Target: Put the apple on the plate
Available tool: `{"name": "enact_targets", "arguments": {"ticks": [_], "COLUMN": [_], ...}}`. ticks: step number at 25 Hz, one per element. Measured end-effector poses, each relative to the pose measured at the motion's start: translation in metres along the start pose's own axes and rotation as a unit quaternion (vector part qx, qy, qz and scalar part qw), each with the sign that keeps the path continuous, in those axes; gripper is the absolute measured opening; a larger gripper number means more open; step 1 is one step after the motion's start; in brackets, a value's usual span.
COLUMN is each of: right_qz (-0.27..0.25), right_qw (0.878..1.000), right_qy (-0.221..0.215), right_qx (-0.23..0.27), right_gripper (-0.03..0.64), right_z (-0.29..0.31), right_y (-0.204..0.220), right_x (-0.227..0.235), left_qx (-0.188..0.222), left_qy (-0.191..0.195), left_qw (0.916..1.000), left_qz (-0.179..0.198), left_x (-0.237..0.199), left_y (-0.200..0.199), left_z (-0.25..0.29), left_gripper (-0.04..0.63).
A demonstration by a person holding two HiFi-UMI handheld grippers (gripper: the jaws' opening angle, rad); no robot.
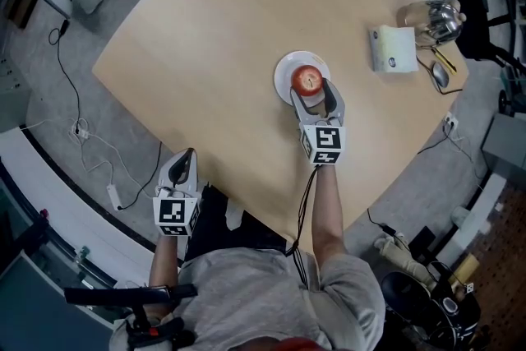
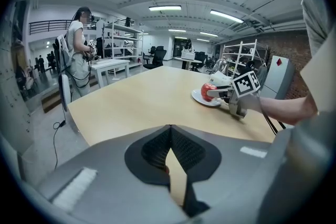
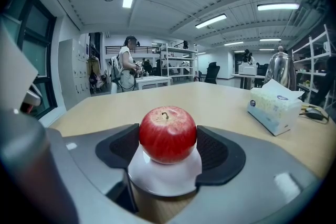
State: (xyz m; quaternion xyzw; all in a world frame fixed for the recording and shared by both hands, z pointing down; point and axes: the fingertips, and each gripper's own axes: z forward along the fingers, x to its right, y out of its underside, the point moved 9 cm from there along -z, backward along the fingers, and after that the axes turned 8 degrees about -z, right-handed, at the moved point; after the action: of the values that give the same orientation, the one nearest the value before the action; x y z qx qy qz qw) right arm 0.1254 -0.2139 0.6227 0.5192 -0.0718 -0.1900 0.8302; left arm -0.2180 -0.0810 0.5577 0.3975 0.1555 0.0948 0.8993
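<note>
On the plate (image 1: 283, 71), mid-counter (image 1: 222, 20), sits the apple (image 3: 167, 135), stem up, w/ the right tongs (image 1: 312, 96) closed on it. Pads touch both flanks, per the right gripper view. Its underside looks to be touching the plate or v. nearly so; can't be sure of full contact. Judging by that, the task is approx. done bar the release.

To release well: make sure the apple's weight is on the plate first, then open slow & even so neither pad drags it sideways. It's round and may roll off the shallow plate if nudged. Back out low along the tongs' own line, twd the person. The plate lies under the tongs' front, so don't hook its rim.

Pose: right forearm stretched fwd over the counter, tongs roughly level, pointing away from the body. Left tongs (image 1: 188, 154) shut, nothing betw. them, at the near counter edge, well apart from the plate. Tissue box (image 1: 393, 49) & kettle (image 1: 440, 19) are far right, out of the way.
</note>
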Motion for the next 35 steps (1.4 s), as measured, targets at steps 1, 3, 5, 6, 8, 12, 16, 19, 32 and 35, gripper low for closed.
{"name": "enact_targets", "arguments": {"ticks": [1,3,5,6,8,12,16,19,32,35], "right_qz": [-0.001,-0.003,-0.002,-0.002,-0.002,-0.005,-0.005,-0.005,-0.006,-0.004], "right_qw": [1.000,1.000,1.000,1.000,1.000,1.000,1.000,1.000,0.996,0.995], "right_qy": [0.002,0.004,0.002,0.002,0.002,0.007,0.015,0.023,0.069,0.084], "right_qx": [0.000,-0.001,-0.002,-0.003,-0.003,0.003,0.009,0.016,0.052,0.057], "right_gripper": [0.347,0.347,0.347,0.350,0.354,0.356,0.356,0.351,0.301,0.291], "right_z": [0.000,0.002,0.002,0.002,0.001,-0.007,-0.020,-0.034,-0.108,-0.129], "right_y": [0.000,0.001,0.002,0.003,0.001,-0.006,-0.014,-0.022,-0.047,-0.051], "right_x": [0.000,0.001,0.004,0.004,0.004,0.003,0.005,0.007,0.011,0.006], "left_qx": [0.000,0.000,0.001,0.001,0.003,0.010,0.022,0.033,0.080,0.087], "left_qy": [0.000,-0.001,-0.001,-0.001,-0.001,0.002,0.011,0.019,0.060,0.072], "left_qw": [1.0000,1.0000,1.0000,1.0000,1.0000,0.9999,0.9996,0.9990,0.9935,0.9913], "left_qz": [0.001,0.002,0.003,0.003,0.004,0.007,0.014,0.022,0.054,0.068], "left_x": [0.000,0.002,0.004,0.004,0.003,0.005,0.010,0.014,0.032,0.036], "left_y": [0.000,0.000,0.001,0.001,0.001,-0.005,-0.009,-0.016,-0.040,-0.044], "left_z": [0.000,0.001,0.003,0.003,0.002,-0.003,-0.007,-0.012,-0.035,-0.042], "left_gripper": [0.020,0.020,0.020,0.020,0.020,0.020,0.020,0.020,0.020,0.020]}}
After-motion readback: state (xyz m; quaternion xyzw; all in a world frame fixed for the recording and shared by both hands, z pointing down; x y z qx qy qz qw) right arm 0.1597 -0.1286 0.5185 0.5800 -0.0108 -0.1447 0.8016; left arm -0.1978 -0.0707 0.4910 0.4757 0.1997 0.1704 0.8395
